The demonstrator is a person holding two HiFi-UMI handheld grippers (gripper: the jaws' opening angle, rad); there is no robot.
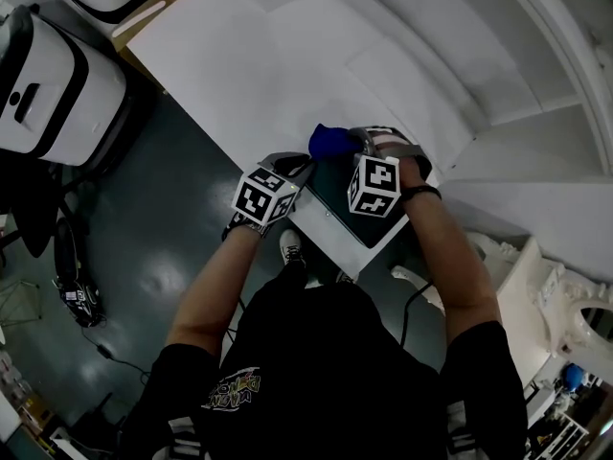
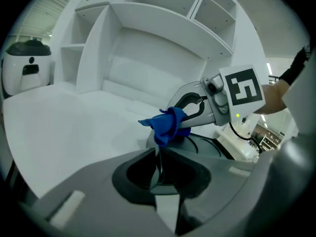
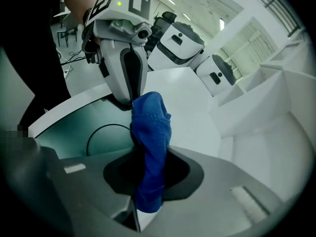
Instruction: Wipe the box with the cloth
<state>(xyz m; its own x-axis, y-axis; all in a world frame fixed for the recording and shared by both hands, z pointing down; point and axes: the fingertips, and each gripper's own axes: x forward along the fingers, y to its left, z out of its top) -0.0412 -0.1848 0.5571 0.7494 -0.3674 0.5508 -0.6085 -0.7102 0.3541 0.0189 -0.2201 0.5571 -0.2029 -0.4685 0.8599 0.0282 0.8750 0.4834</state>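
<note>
In the head view, much of the one dark grey flat box (image 1: 337, 204) is covered by the two marker cubes and the person's forearms, so only its middle and near corner show. It lies at the corner of the white table (image 1: 249, 56). The left gripper (image 1: 303, 166) meets the box's far left edge, and the right gripper (image 1: 352, 142) is at its far right edge with the one crumpled blue cloth (image 1: 330, 142) bunched at its tip, over the box's far rim. One white rounded machine (image 1: 53, 89) stands well left of the box; a second is cut off at the top. In the left gripper view, the left gripper (image 2: 158, 154) has its jaws pressed together on a thin dark sliver, apparently the box's rim, though it is hard to make out. The box (image 2: 207, 148) stretches ahead, and over it the right gripper (image 2: 183, 116) pinches the cloth (image 2: 167, 125). White shelving (image 2: 148, 43) rises behind the box. In the right gripper view, the right gripper (image 3: 143, 201) is clenched on the cloth (image 3: 150, 137), whose lower end is hidden between the jaws. The box (image 3: 74, 127) is cut off at the left. The left gripper (image 3: 130, 98) stands tip-down on its far edge, just behind the cloth.
</note>
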